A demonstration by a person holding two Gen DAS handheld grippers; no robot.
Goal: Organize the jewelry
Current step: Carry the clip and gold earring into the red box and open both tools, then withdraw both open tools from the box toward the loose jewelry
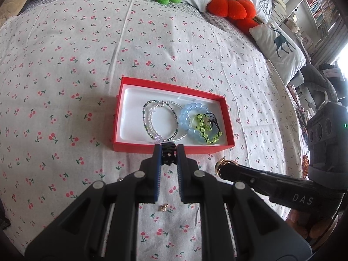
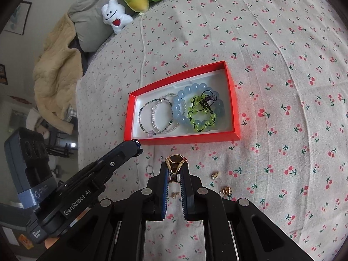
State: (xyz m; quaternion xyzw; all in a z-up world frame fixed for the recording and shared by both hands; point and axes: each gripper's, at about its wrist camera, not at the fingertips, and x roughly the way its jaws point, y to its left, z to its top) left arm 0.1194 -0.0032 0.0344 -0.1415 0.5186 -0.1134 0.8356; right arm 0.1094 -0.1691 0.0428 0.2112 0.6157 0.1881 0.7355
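done: four bracelets (image 2: 180,111) are lying in the red box (image 2: 236,117) | left gripper (image 1: 169,152) is clamping a black cord piece (image 1: 168,155) at the box's near wall | right gripper (image 2: 175,169) is clamping a gold ring (image 2: 175,163) | left: small gold bits (image 2: 226,190) and a silver ring (image 2: 149,169) are waiting on the bedspread (image 2: 282,65)

Bracelets (image 1: 165,120) in box (image 1: 174,88) on bed (image 1: 65,65)

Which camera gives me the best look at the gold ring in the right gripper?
The right wrist view. There the gold ring sits centred and close, pinched between the right gripper tips. The left wrist view shows the same ring only small and side-on at that gripper's tip, its shape hard to read.
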